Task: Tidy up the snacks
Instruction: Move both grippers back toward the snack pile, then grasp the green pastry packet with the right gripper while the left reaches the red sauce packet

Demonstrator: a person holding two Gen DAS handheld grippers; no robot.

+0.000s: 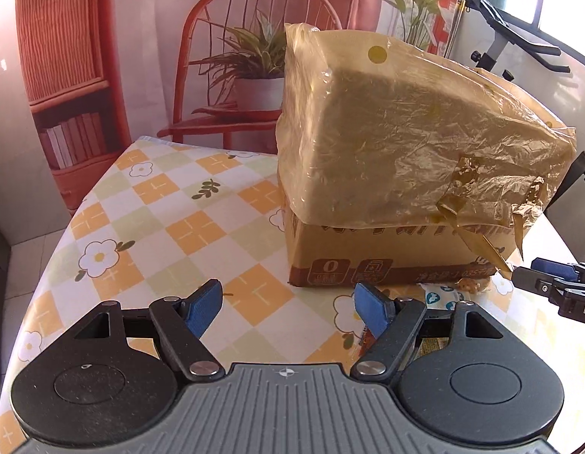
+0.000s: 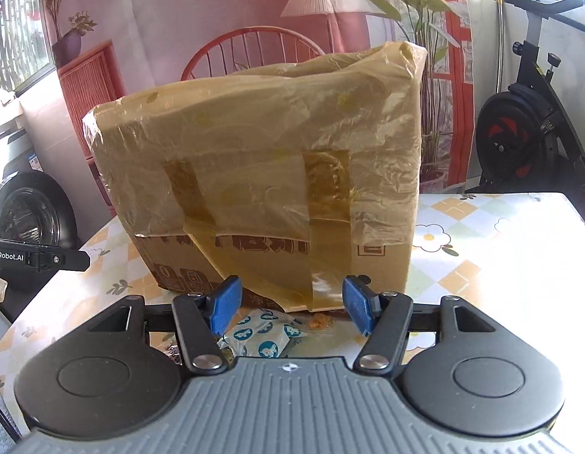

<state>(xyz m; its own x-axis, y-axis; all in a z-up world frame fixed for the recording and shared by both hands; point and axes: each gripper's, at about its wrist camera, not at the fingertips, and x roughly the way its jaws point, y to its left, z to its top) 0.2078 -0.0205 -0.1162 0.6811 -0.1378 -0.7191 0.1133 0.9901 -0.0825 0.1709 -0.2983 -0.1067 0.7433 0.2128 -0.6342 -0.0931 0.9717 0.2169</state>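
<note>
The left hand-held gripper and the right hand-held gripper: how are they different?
The left hand-held gripper has only bare tablecloth between its open blue fingers, while the right hand-held gripper has a snack packet lying just below its gap. The left one's fingers are spread wider than the right one's. Both are open, holding nothing, facing the cardboard box.

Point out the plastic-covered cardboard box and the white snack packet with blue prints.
plastic-covered cardboard box (image 2: 254,159): right wrist view, front face.
white snack packet with blue prints (image 2: 264,335): right wrist view, packet's middle.
</note>
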